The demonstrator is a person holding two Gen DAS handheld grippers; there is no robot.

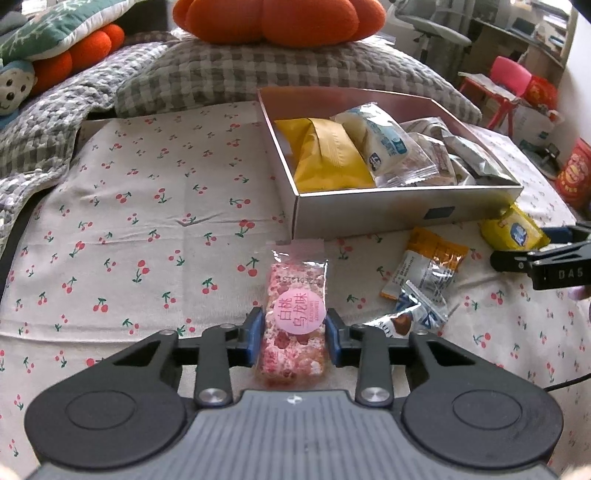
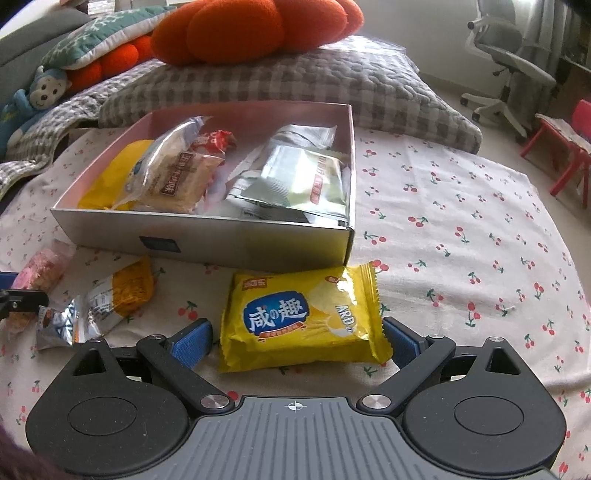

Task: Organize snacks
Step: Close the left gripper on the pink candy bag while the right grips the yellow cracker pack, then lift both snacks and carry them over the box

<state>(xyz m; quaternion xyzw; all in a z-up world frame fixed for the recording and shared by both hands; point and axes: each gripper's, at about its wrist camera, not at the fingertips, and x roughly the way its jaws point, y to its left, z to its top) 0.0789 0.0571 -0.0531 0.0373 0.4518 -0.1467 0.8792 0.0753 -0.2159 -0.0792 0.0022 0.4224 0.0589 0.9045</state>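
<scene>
On the bed's cherry-print sheet (image 1: 147, 206), a shallow silver box (image 1: 369, 210) sits open and already half filled with packets, so it looks like the collecting place for the loose snacks lying in front of it. It stands just ahead of both tools, within easy reach, which suits a pick-and-drop routine.

The left hand-held gripper (image 1: 294, 338) is clamped on a pink rice-crisp bar (image 1: 295, 325); its blue pads press both long sides of the wrapper, and the bar points forward toward the near wall of the box. Whether the bar is lifted or still rests on the sheet cannot be told. Gripping it across the narrow width probably keeps the crinkly wrapper from slipping.

The right hand-held gripper (image 2: 297, 338) stands apart, its fingers spread wide to either side of a yellow cracker packet (image 2: 303, 317) that lies flat on the sheet, just in front of the box's near right corner. The packet sits between the pads, and the pads seem just clear of its edges, so closing would likely catch it across its width.

Between the two tools, an orange-and-white packet (image 2: 114, 295) and a small silver-blue wrapper (image 2: 55, 325) lie loose, near each other and not yet boxed. An orange plush cushion (image 1: 277, 18) rests on a checked pillow (image 1: 295, 74) behind the box.
</scene>
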